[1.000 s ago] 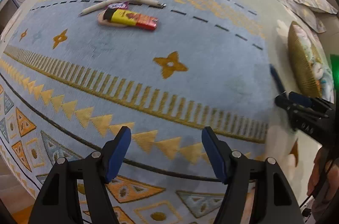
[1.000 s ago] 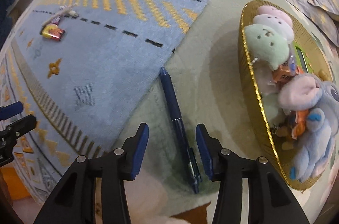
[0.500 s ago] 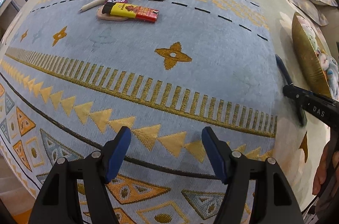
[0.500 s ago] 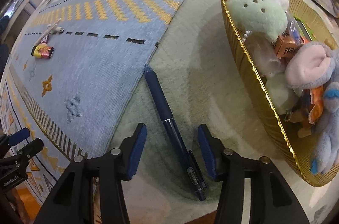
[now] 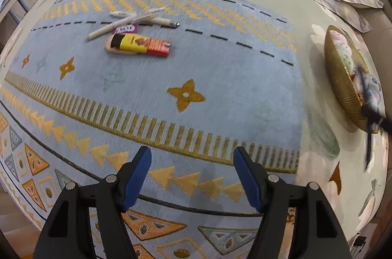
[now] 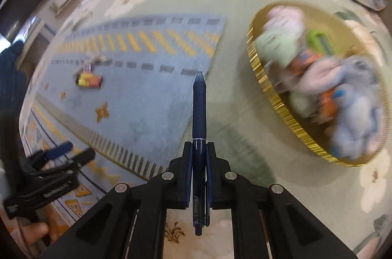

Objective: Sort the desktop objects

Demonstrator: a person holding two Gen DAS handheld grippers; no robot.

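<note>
Two grippers in view. Right gripper (image 6: 199,156) pinching dark blue pen (image 6: 199,109) by its rear half, tip pointing fwd, lifted above green cloth, betw. blue mat (image 6: 147,97) and gold basket (image 6: 274,100). Left gripper (image 5: 192,177) spread wide, nothing betw. fingers, over blue mat w/ white pens (image 5: 127,22) and yellow-red packet (image 5: 140,44) far ahead.

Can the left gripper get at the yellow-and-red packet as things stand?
Probably yes: the left gripper has its jaws open and empty, and only bare blue rug lies between it and the yellow-and-red packet.
</note>
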